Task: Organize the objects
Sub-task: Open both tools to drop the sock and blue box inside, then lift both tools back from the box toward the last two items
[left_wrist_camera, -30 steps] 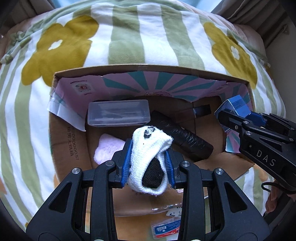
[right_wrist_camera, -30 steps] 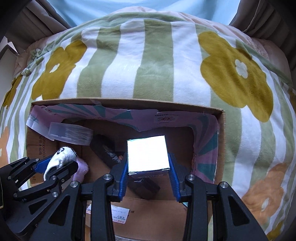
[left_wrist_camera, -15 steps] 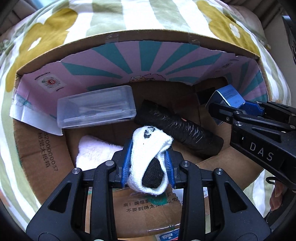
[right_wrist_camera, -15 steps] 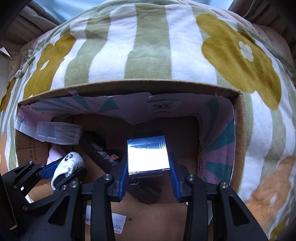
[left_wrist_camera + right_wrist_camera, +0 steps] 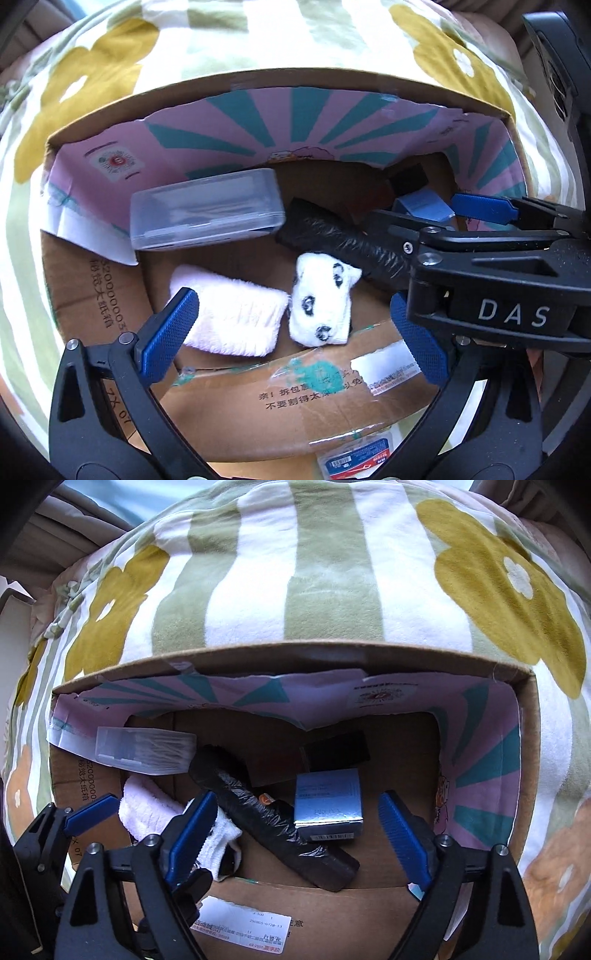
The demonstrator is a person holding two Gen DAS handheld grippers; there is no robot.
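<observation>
A white panda sock lies on the floor of the cardboard box, free of the pads. My left gripper hangs just above it, its jaws opening wide with the sock loose between them. In the right wrist view a light blue box rests on a black wrapped roll. My right gripper straddles that box, jaws opening and pads clear of its sides. From the left wrist view the right gripper reaches in from the right.
The box also holds a clear plastic case at the back left, a fluffy white cloth beside the sock and a small black item at the back. Pink and teal flaps line the walls. A striped flower blanket lies all around.
Both grippers opened. The left one let go of the sock, which now lies on the box floor. The right one let go of the blue box, now resting on the black roll.
</observation>
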